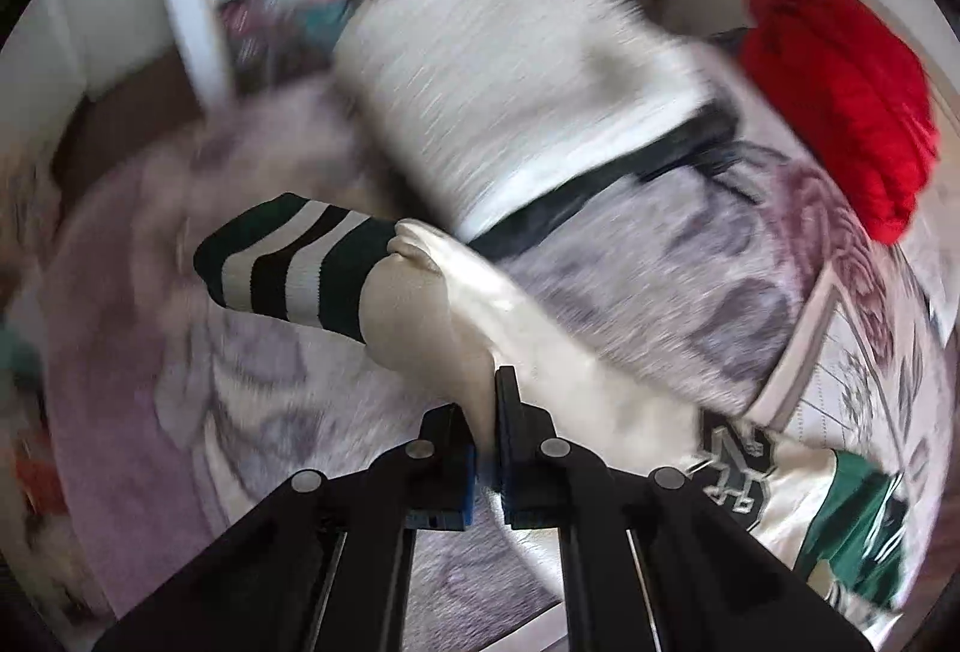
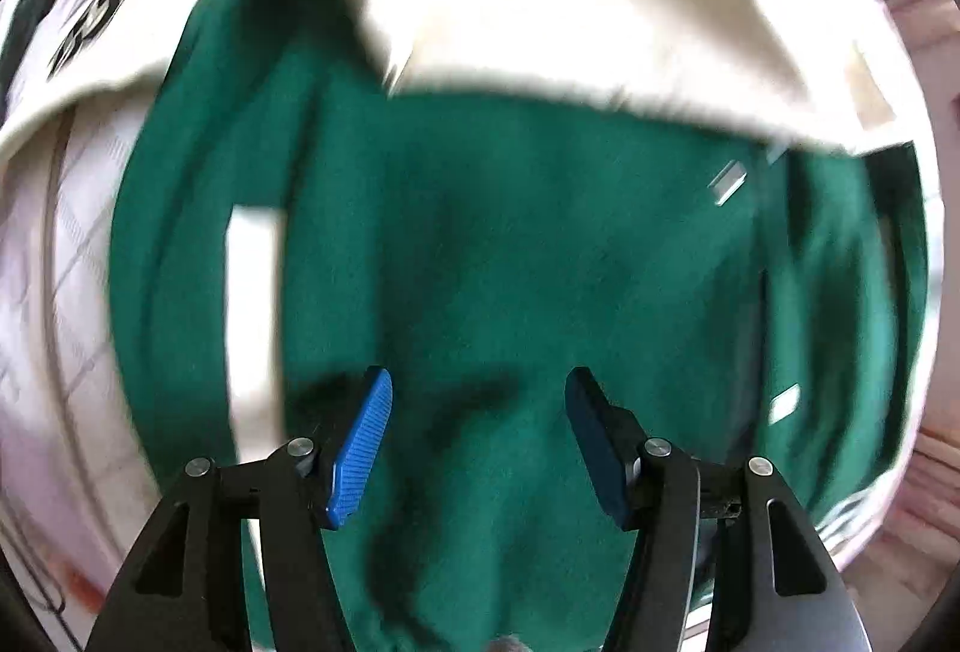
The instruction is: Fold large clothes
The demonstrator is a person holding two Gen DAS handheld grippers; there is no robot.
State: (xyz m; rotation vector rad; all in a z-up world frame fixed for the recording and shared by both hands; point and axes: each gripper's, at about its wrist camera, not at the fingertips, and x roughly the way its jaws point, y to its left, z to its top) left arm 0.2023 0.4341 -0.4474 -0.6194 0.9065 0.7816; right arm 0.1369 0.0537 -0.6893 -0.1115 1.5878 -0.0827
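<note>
Sleeve (image 1: pixel 420 304): cream fabric pinched between the closed jaws of the left hand-held gripper (image 1: pixel 487 412), with the green-and-white striped cuff (image 1: pixel 288 262) hanging out to the left of the pinch.
Jacket (image 2: pixel 510 262): a cream and green garment is spread on the bed (image 1: pixel 150 352); its green panel fills the right wrist view, and a cream part lies across the top.
Right hand-held gripper (image 2: pixel 480 448): pointed down over the green panel, jaws standing apart and nothing pinched between the blue pads (image 2: pixel 360 448); contact with the cloth cannot be told.
Bedcover (image 1: pixel 690 292): pale, with a grey and mauve pattern, blurred.
Other laundry: a white folded item (image 1: pixel 510 81) and a red bundle (image 1: pixel 840 99) are seen further back on the bed.
</note>
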